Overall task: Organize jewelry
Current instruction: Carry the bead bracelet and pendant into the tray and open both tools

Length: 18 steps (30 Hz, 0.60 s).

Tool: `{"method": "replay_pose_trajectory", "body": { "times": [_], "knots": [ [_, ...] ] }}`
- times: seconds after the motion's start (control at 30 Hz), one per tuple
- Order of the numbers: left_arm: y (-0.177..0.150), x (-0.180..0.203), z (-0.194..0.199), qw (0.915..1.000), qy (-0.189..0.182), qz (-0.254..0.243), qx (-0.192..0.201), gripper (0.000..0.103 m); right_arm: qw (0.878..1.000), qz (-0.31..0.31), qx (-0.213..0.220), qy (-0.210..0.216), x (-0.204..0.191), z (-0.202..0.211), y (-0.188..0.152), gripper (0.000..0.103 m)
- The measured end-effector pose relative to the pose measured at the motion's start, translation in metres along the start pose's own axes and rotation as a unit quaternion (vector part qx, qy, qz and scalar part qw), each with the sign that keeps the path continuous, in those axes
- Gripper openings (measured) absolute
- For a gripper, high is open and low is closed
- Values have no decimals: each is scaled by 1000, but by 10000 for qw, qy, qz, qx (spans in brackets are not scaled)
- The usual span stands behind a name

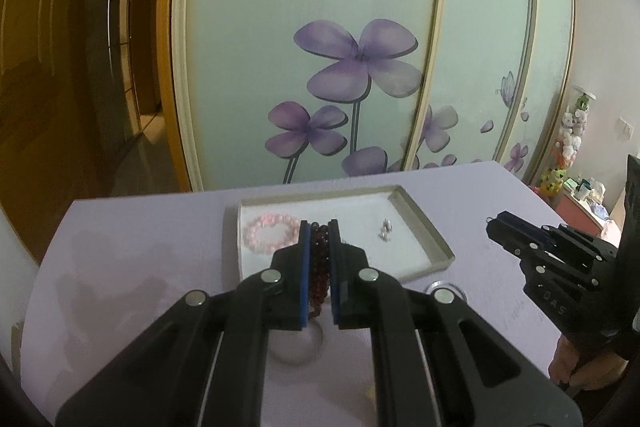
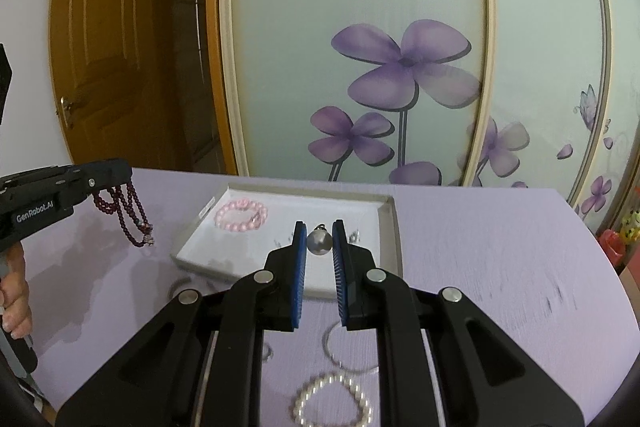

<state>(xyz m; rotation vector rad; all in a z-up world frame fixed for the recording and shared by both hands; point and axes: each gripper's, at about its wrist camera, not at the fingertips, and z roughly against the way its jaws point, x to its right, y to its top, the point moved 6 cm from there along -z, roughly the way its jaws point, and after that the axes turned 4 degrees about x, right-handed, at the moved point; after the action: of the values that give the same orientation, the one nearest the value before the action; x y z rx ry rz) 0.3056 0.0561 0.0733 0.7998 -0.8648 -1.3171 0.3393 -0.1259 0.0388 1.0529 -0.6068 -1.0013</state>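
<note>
the left gripper (image 1: 319, 227) has its jaws pinching a dark red bead string (image 1: 319, 259), which hangs in loops below the tips in the right wrist view, clear of the worktop (image 1: 140, 267). the right gripper (image 2: 319, 227) has its jaws closed on a grey pendant (image 2: 319, 242) with a small metal loop on top, held above the tray's near edge. beyond both tips lies a shallow white tray (image 2: 390, 223) on the lilac worktop; a pink bead bracelet (image 2: 240, 213) lies in its left part and small silver pieces (image 1: 385, 229) lie toward its right. nearer the right camera, a white pearl bracelet (image 2: 334, 401) lies on the worktop beside a thin ring (image 2: 332, 347). behind stand sliding doors (image 1: 320, 47) with purple flowers.
</note>
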Motion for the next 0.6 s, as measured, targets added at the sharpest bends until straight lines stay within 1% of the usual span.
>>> {"method": "replay_pose_trajectory", "body": {
  "times": [0.13, 0.23, 0.47, 0.6],
  "knots": [
    [11, -5, -19, 10000, -29, 74, -11, 8, 10000, -66, -17, 64, 2, -22, 13, 14],
    [16, -9, -39, 9999, -36, 106, -21, 8, 9999, -47, -83, 61, 4, -46, 16, 14],
    [11, -16, -83, 9995, -92, 240, -193, 8, 9995, -58, -307, 28, 10, -96, 11, 14],
    [4, -20, -105, 9991, -115, 276, -311, 8, 9989, -81, -464, 76, 10, -116, 5, 14]
  ]
}}
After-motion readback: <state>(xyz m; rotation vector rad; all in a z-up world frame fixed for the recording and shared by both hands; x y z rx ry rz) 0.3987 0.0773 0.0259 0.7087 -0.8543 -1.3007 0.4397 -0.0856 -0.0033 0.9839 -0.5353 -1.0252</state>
